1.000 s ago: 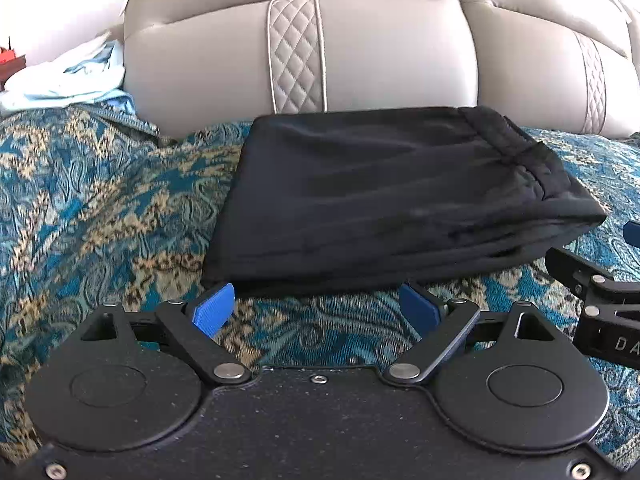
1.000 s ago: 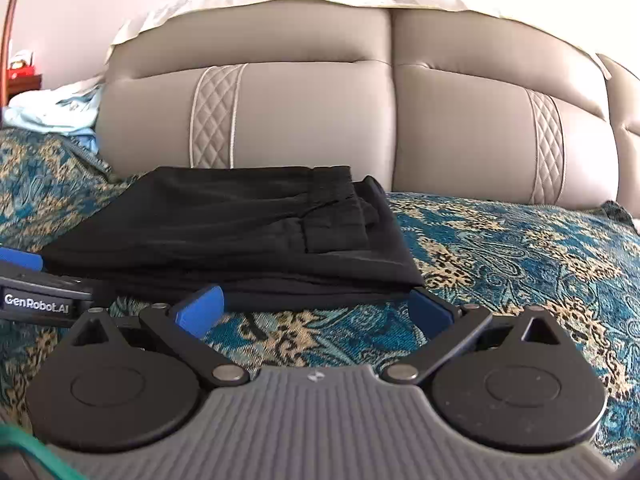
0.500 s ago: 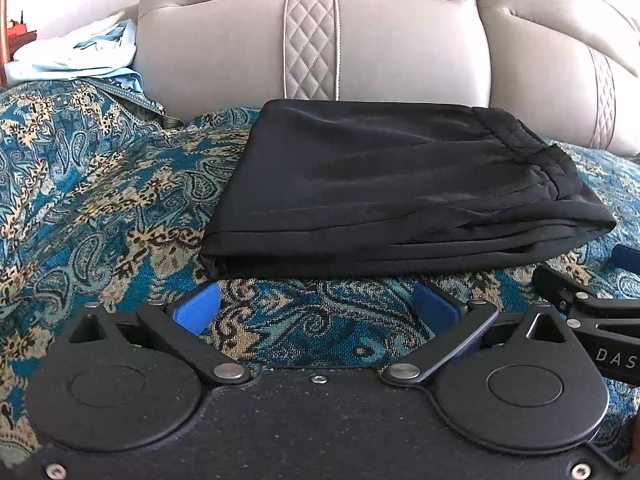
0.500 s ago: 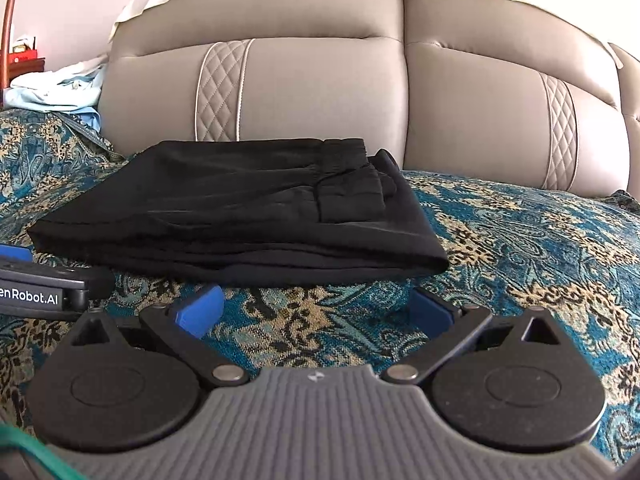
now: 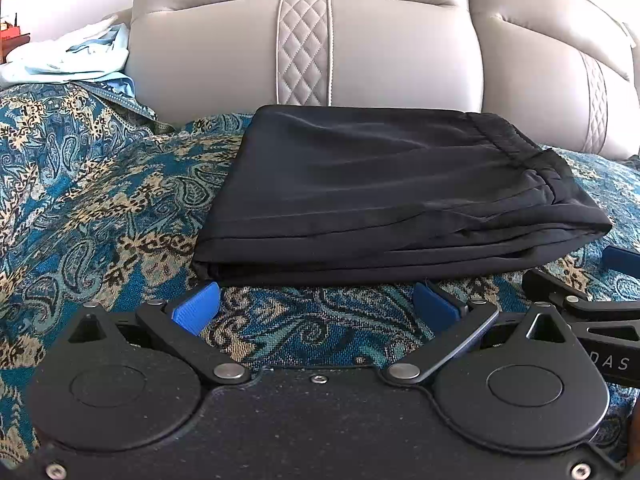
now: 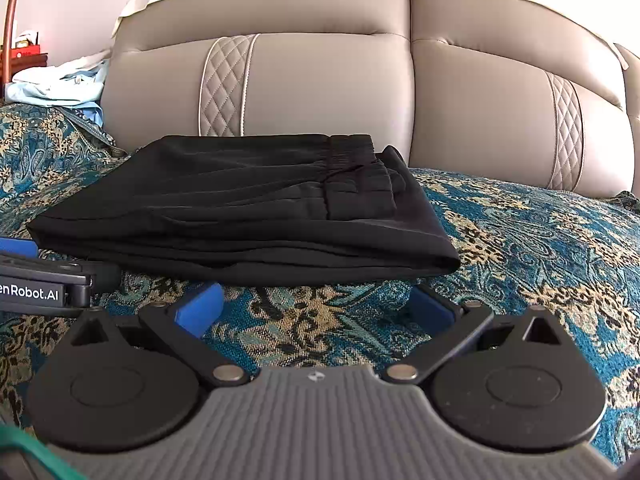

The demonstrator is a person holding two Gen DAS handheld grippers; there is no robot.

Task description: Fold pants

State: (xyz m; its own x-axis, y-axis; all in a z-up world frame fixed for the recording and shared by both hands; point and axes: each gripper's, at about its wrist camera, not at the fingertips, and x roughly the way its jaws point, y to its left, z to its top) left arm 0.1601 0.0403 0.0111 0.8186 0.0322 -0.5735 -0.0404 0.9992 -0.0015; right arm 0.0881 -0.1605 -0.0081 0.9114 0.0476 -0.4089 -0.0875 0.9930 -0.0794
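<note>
Right now the left gripper [image 5: 316, 306] and the right gripper [image 6: 316, 306] both gape wide and hold nothing, their blue fingertips [image 5: 196, 307] just short of the folded black pants [image 5: 384, 188] lying on the patterned bedspread [image 5: 96, 208] near the padded headboard [image 6: 332, 84].

Black, thin-fabric pants [image 5: 384, 188] [image 6: 248, 208], folded into a flat rectangular stack of several layers. The stack lies on a teal-and-gold paisley bedspread [image 5: 100, 208], its far edge close to a beige padded headboard [image 5: 392, 52]. The gathered elastic waistband [image 5: 516, 152] [image 6: 352, 160] lies on top at the right, running from far to near. Layered fold edges face near; the left edge is a single smooth fold. The top surface shows only shallow creases.
</note>
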